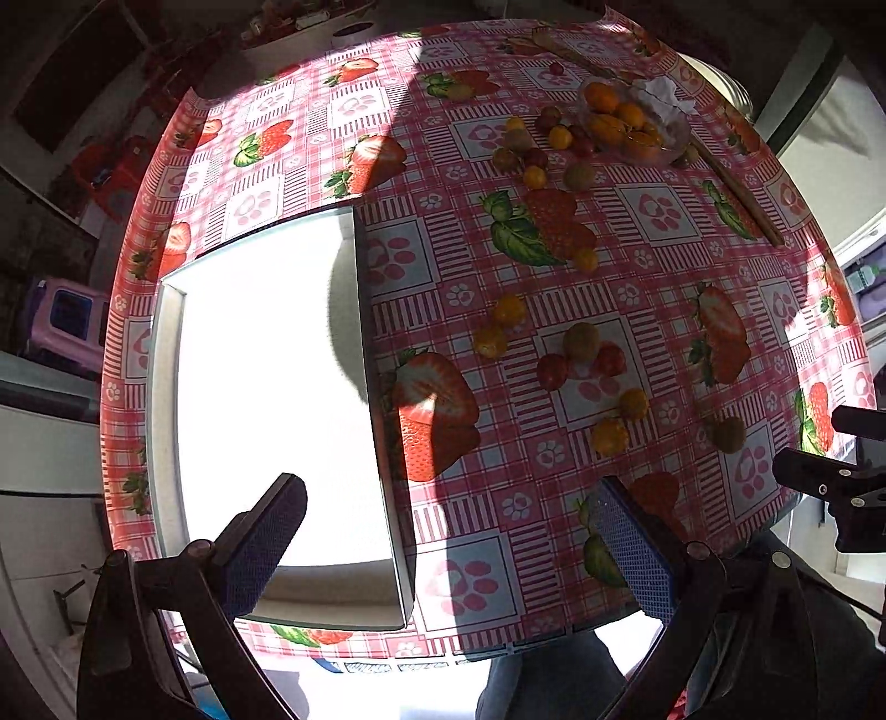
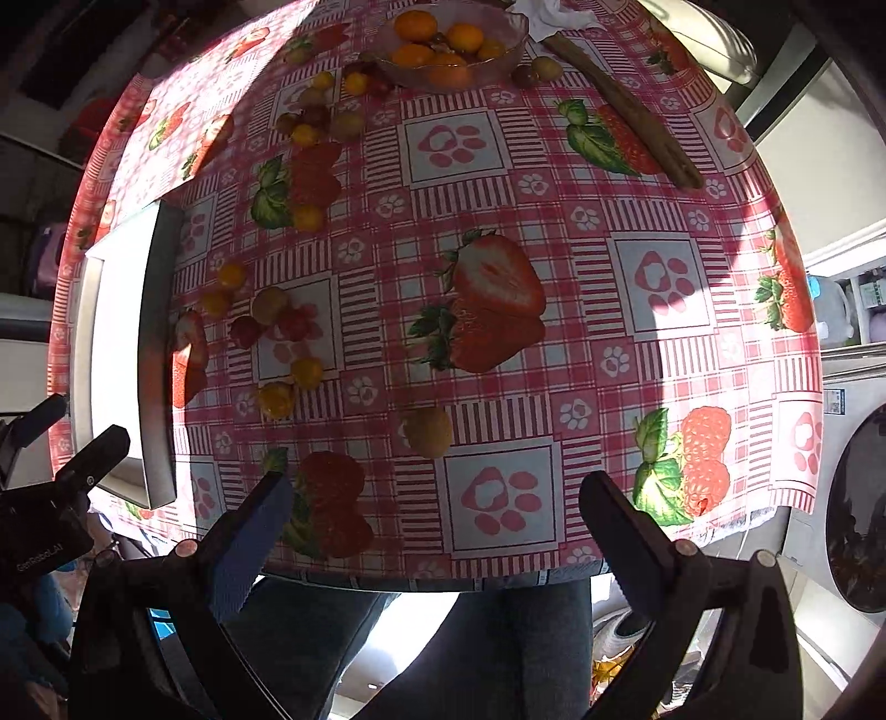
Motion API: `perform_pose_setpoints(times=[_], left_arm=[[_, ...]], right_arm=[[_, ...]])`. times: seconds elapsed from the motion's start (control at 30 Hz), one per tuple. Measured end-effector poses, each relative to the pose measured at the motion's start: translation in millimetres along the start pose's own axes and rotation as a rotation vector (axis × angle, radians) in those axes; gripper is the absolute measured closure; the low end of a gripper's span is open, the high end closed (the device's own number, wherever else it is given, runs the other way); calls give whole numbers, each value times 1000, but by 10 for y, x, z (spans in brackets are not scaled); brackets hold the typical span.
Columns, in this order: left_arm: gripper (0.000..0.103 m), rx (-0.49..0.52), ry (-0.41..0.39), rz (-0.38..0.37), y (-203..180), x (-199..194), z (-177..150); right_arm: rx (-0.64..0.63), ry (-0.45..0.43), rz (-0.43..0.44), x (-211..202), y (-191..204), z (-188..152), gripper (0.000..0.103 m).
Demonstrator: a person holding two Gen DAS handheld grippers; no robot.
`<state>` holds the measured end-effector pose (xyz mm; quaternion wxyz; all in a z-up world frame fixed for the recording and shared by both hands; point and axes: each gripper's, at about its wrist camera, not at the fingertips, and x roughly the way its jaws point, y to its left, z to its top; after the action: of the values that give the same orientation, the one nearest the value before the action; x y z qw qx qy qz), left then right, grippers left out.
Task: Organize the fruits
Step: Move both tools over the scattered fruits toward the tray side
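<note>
Left wrist: glossy checked tablecloth (image 1: 653, 288), round fruits (image 1: 581, 340), white rectangular tray (image 1: 166, 332).

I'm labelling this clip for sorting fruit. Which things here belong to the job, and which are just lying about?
Job: loose small fruits, glass bowl of oranges, white tray.
Lying about: wooden stick, crumpled tissue.

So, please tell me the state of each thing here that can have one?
Left gripper: jaws open, holding nothing.
Right gripper: jaws open, holding nothing.
White tray: no fruit visible inside, though sun glare washes it out.
Glass bowl: holds several oranges.
Small fruits: loose on the tablecloth, not yet sorted.
</note>
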<state>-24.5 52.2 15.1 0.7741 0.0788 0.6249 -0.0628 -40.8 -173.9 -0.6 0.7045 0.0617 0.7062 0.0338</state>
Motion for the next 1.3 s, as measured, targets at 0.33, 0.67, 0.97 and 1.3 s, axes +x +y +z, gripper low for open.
perform_pose_setpoints(times=[0.33, 0.67, 0.97, 1.3], left_arm=[[0, 17, -18, -52, -76, 76, -8], [0, 27, -12, -26, -112, 38, 2], [0, 17, 10, -43, -112, 76, -28], [0, 30, 22, -56, -230, 199, -41]], right_arm=[[-47, 43, -24, 81, 56, -25, 0], [-65, 45, -40, 87, 101, -41, 0], [-71, 53, -50, 113, 100, -74, 0], [-17, 42, -50, 134, -22, -153, 0]])
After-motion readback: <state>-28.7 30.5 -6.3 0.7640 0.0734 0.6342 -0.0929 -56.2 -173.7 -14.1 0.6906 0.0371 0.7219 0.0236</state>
